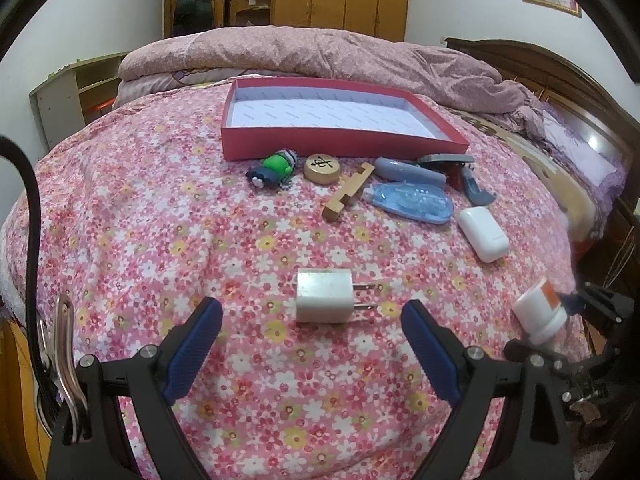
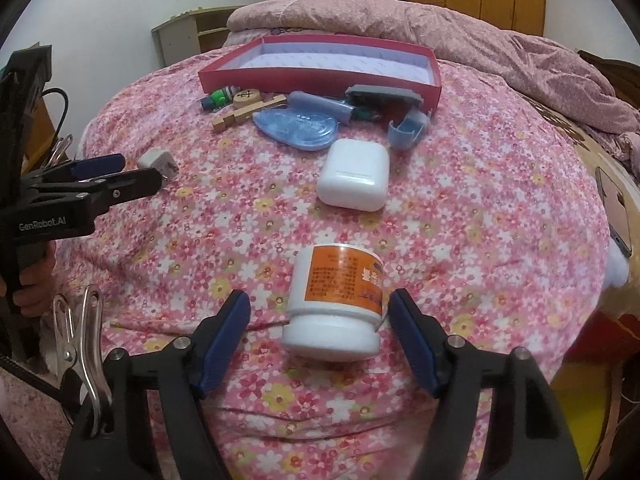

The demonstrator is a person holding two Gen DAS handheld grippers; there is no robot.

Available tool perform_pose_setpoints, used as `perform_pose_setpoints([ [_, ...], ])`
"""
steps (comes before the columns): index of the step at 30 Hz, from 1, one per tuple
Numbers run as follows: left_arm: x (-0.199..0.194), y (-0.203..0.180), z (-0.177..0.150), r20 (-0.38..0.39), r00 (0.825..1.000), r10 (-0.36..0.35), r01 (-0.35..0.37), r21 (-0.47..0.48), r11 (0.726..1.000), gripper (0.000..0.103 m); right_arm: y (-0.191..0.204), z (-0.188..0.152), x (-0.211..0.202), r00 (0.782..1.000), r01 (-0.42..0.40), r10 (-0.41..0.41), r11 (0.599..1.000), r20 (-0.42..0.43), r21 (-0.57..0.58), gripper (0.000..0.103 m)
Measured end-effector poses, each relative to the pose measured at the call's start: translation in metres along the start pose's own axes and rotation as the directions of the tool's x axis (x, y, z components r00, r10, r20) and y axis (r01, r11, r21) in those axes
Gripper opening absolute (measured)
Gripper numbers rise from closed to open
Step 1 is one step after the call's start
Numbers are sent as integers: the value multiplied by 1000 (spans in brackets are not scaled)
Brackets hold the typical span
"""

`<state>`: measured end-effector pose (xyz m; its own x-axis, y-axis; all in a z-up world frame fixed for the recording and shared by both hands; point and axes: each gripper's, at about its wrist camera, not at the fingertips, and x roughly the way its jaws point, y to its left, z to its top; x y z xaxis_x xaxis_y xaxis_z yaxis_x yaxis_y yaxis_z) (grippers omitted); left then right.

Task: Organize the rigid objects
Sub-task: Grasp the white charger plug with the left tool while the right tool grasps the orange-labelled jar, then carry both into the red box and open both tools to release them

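On the bed, spread with a pink floral quilt (image 1: 160,208), a shallow red cardboard tray with a white lining (image 1: 340,146) sits toward the far side, nothing inside it. A scatter of small objects lies just in front of its near wall: a green and dark toy figure (image 1: 276,168) on its side, a round wooden chess piece with a carved character (image 1: 321,168) just beside it, a notched wooden block (image 1: 346,194), a transparent blue correction-tape dispenser (image 1: 412,202), a grey-lavender cylindrical case (image 1: 410,171) and a grey and blue clip-like tool (image 1: 466,178) close against the tray's right end. A white rounded earbud case (image 1: 483,234) lies a little nearer, apart from that cluster.

The left gripper (image 1: 312,318) hovers low over the quilt with its blue-padded fingers (image 1: 196,344) spread wide. A white cube-shaped wall charger with two metal prongs (image 1: 325,298) lies between the fingertips, prongs pointing right, touching neither pad.

The right gripper (image 2: 319,312) is likewise spread apart. A white plastic jar with an orange label (image 2: 338,304) lies on its side between the blue pads, its cap end toward the camera; the right pad sits just beside the jar's wall, but I cannot tell whether it touches. The left pad is clearly off it.

From the right wrist view, the left gripper shows at the left edge, near the charger.
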<state>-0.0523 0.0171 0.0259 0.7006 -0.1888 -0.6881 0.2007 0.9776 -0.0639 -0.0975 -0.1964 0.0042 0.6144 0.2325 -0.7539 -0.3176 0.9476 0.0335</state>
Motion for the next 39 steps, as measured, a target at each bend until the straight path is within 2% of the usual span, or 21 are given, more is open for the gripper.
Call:
perform_pose_setpoints([
  [5, 7, -5, 4, -3, 1000, 4, -4, 21, 1000, 86, 0, -1, 1, 1000, 14, -14, 1000, 3, -2, 70],
  [11, 13, -13, 5, -8, 1000, -4, 4, 52, 999, 85, -3, -1, 0, 1000, 25, -25, 1000, 11, 13, 61],
  [13, 18, -19, 5, -16, 1000, -3, 5, 76, 997, 84, -4, 0, -1, 999, 31, -32, 999, 17, 21, 46],
  [15, 21, -21, 5, -21, 1000, -4, 6, 90, 996, 75, -7, 1, -3, 1000, 11, -12, 999, 22, 35, 42],
  [17, 25, -24, 5, -36, 999, -8, 12, 102, 995, 61, -8, 1, -3, 1000, 0, -1, 999, 24, 41, 42],
  [21, 23, -22, 5, -27, 999, -17, 20, 93, 996, 47, -7, 2, -4, 1000, -12, 11, 999, 29, 40, 42],
  [32, 11, -18, 6, 0, 999, -33, 32, 90, 995, 47, -5, 9, -7, 998, -41, 40, 999, 38, 32, 42],
  [39, 2, -15, 29, 33, 999, -32, 29, 84, 996, 47, -7, 30, -11, 996, -54, 53, 998, 66, 15, 42],
])
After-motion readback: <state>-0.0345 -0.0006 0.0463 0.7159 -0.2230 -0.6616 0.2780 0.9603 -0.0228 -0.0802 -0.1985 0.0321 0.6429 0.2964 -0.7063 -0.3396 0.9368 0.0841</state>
